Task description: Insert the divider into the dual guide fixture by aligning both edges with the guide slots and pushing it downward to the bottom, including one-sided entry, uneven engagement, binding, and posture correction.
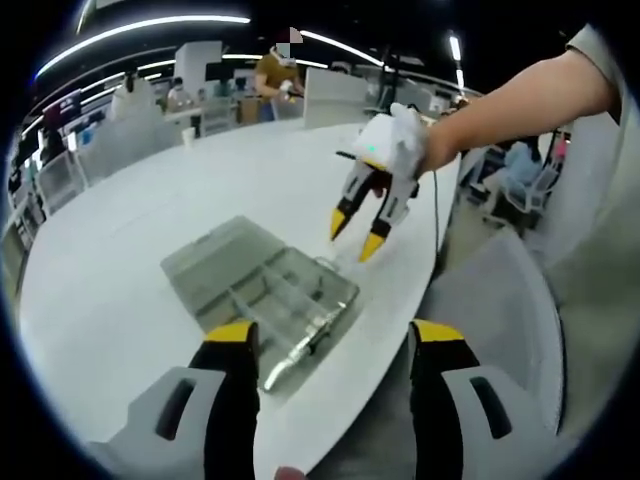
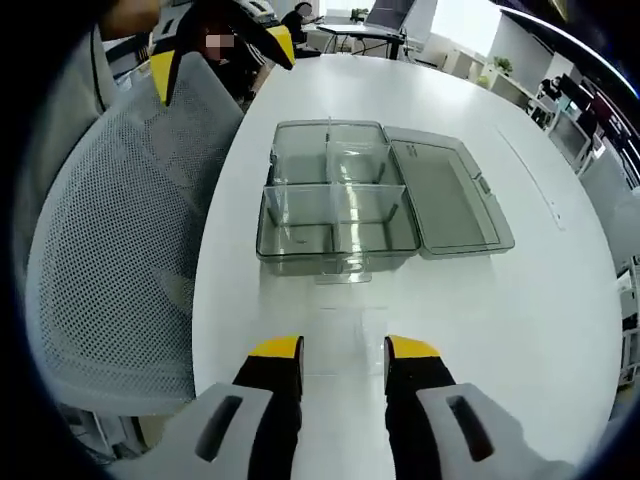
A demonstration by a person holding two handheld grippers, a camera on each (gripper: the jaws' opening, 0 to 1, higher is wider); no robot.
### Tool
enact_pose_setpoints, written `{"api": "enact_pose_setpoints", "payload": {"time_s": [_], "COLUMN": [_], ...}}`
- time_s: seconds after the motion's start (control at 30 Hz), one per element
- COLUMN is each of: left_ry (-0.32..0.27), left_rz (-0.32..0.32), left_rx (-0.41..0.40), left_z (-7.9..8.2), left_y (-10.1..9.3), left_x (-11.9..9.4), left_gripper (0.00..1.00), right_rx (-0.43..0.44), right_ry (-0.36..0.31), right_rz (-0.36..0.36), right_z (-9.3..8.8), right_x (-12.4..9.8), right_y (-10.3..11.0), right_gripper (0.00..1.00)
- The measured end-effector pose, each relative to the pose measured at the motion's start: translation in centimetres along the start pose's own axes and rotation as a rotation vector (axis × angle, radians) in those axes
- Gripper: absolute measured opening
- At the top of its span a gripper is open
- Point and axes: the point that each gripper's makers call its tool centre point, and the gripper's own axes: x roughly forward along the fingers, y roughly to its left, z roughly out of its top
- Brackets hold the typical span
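White tabletop (image 2: pixel 520 300) is spanning an open-plan office, with a grey mesh chair (image 2: pixel 120 230) sitting at its left edge in the right gripper view. Near the table's middle, the clear compartment box (image 2: pixel 340 215) is lying with its lid (image 2: pixel 445 195) folded open to the right, and a clear divider (image 2: pixel 345 270) is resting against its near wall. Left gripper (image 1: pixel 335 345) is hovering wide apart and empty, while the right gripper (image 2: pixel 345 348) is hovering narrowly parted and empty just short of the box.
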Motion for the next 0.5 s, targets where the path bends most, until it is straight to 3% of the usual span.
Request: {"api": "enact_pose_setpoints", "payload": {"time_s": [0.5], "left_ry": [-0.020], "left_rz": [-0.023], "left_rx": [-0.042], "left_z": [0.1], "left_y": [0.0], "left_x": [0.5], "left_gripper": [0.56], "right_rx": [-0.034], "right_ry": [-0.056], "right_rz": [-0.055], "right_z": [3.9], "right_x": [-1.5], "right_y": [1.6], "right_gripper": [0.27]}}
